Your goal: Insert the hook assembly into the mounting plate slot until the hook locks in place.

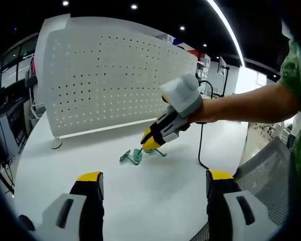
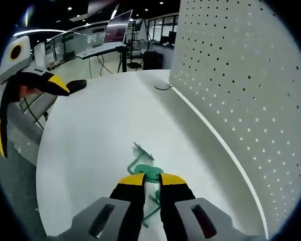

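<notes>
A green hook assembly (image 1: 136, 156) of wire and a small plate lies on the white table (image 1: 105, 165), in front of a tall white perforated panel (image 1: 110, 80). My right gripper (image 1: 150, 144), held by a person's hand, reaches in from the right and is shut on the hook's green plate. In the right gripper view its jaws (image 2: 152, 179) stand almost together, with the hook (image 2: 142, 161) pinched between the yellow tips; the panel (image 2: 251, 75) rises on the right. My left gripper (image 1: 154, 176) hangs open above the table's near side, well short of the hook, and shows again as the left gripper (image 2: 20, 95) at the left.
A black cable (image 1: 200, 145) runs across the table to the right of the hook. A grey mesh chair (image 1: 263, 165) stands past the table's right edge. Behind the table are desks and a monitor (image 2: 115, 27). A round foot (image 1: 55, 144) props the panel's left end.
</notes>
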